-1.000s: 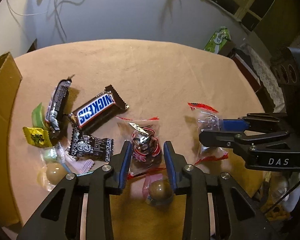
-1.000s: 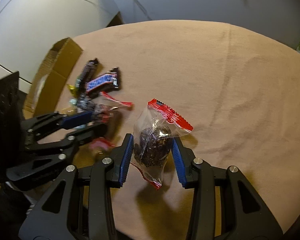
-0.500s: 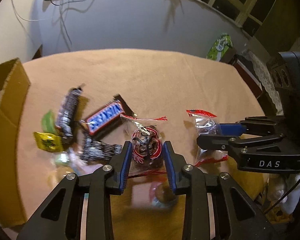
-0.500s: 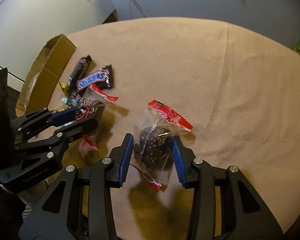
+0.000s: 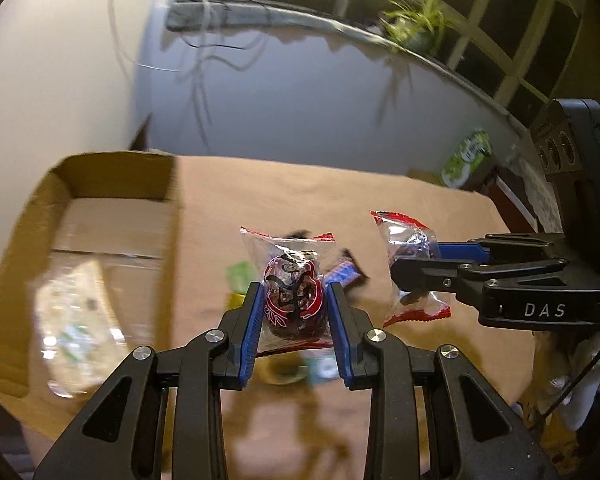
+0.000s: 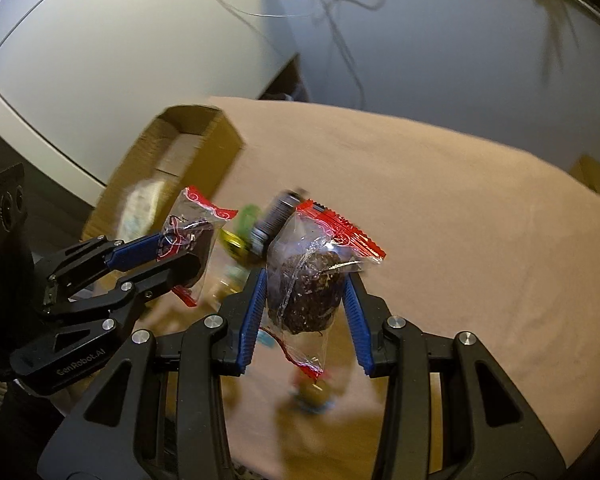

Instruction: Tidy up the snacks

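Note:
My left gripper (image 5: 294, 300) is shut on a clear red-edged packet with a dark round snack (image 5: 292, 280) and holds it above the table. It also shows in the right wrist view (image 6: 188, 236). My right gripper (image 6: 306, 284) is shut on a second clear red-edged packet with a dark snack ball (image 6: 310, 280), also lifted; it shows in the left wrist view (image 5: 410, 256). An open cardboard box (image 5: 112, 216) stands at the left, with a pale packet (image 5: 72, 320) inside. Blurred loose snacks (image 6: 260, 224) lie on the tan table (image 6: 440, 208) below.
A wall with hanging cables is behind the table. A green and white package (image 5: 466, 156) stands beyond the table's far right edge. A round wrapped sweet (image 6: 314, 392) lies on the table under my right gripper.
Both grippers have risen off the table with their packets and swung toward the cardboard box at the left. The box now fills much more of both views.

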### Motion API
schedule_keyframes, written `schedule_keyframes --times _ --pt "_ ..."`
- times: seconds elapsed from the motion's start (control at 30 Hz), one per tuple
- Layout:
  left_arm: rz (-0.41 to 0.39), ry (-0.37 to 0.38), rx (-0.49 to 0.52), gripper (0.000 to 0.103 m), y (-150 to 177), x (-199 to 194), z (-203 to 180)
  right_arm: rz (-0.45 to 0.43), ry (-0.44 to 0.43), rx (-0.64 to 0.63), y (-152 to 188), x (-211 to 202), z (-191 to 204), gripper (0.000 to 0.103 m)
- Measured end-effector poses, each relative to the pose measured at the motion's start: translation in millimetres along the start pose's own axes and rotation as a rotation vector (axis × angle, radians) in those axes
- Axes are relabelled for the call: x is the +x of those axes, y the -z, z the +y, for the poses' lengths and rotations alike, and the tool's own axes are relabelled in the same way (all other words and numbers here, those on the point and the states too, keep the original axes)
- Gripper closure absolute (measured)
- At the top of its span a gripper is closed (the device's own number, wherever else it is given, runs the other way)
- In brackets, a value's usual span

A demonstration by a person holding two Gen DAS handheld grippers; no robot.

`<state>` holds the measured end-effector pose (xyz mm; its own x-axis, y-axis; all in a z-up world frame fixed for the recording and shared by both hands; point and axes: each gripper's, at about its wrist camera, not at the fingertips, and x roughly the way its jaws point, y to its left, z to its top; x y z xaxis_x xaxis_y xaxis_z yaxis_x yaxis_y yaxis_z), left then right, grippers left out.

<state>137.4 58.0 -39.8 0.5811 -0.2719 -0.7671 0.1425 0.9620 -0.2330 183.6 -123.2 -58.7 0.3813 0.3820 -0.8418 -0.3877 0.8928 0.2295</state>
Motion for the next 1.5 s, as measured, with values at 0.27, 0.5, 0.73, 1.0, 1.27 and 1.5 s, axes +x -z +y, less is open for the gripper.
schedule_keyframes --times 0.27,0.5,0.73,1.0,1.27,1.5 --pt "-0.032 -0.052 -0.064 0.073 -13 -17 45 0.001 -0.049 -0.078 -39 18 59 0.062" --pt "-0.048 -0.087 -0.107 0.073 -21 -26 85 0.016 -0.077 -0.116 -69 40 94 0.062" --pt "-0.034 -0.099 -0.153 0.073 -27 -15 119 0.038 -0.1 -0.124 -101 70 111 0.062" --pt "-0.02 -0.117 -0.171 0.072 -29 -7 136 0.075 -0.122 -0.128 -125 109 118 0.062" --pt "-0.019 -0.135 -0.175 0.069 -27 -11 135 0.068 -0.118 -0.118 -126 111 115 0.048" --pt "-0.042 -0.12 -0.163 0.069 -24 -26 122 0.031 -0.106 -0.122 -119 83 113 0.046"
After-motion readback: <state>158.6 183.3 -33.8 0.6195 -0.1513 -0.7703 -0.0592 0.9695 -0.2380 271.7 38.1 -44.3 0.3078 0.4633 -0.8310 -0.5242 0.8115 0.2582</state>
